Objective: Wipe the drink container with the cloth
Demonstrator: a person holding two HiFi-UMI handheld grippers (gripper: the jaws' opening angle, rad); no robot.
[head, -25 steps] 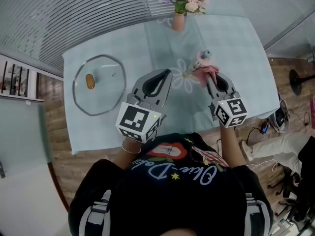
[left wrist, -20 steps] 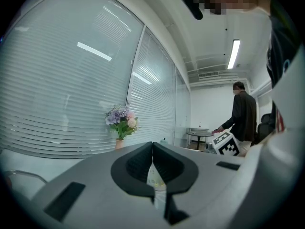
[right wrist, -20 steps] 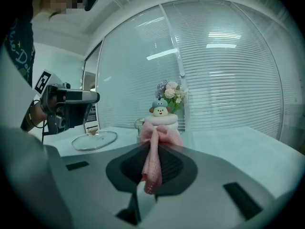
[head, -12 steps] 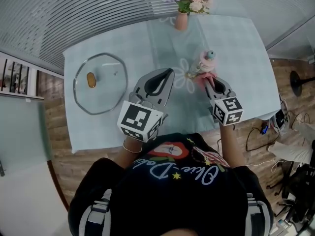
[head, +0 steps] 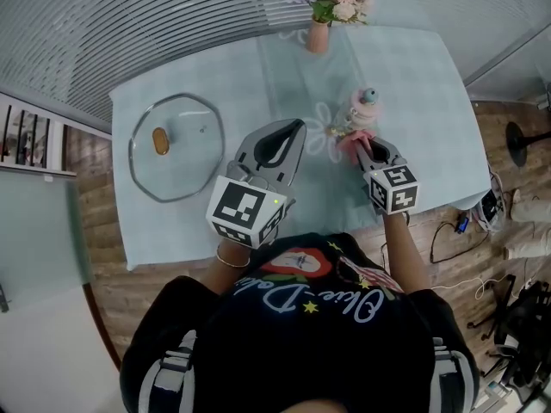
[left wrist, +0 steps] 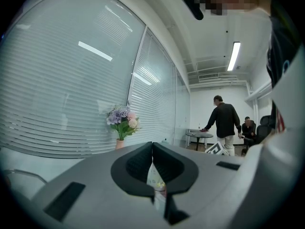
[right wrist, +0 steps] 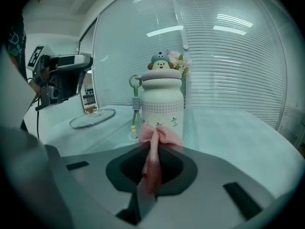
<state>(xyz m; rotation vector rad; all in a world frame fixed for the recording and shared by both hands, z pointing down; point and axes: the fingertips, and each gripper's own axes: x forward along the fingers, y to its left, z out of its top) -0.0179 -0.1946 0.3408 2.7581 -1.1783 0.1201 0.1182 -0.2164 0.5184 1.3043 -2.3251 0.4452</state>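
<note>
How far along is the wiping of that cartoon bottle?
Done: the pink cloth is picked up, pinched in the right tongs. In hand: it sits at the foot of the drink bottle; contact is unclear. To do: the wiping itself. The left tongs are shut and empty.

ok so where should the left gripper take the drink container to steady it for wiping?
Probably the straight body of the drink container below the lid, from its left: it stands upright, the figure top is lumpy, and the right gripper with the cloth takes the near side. Clear the green strap hanging there; the left gripper must open first.
</note>
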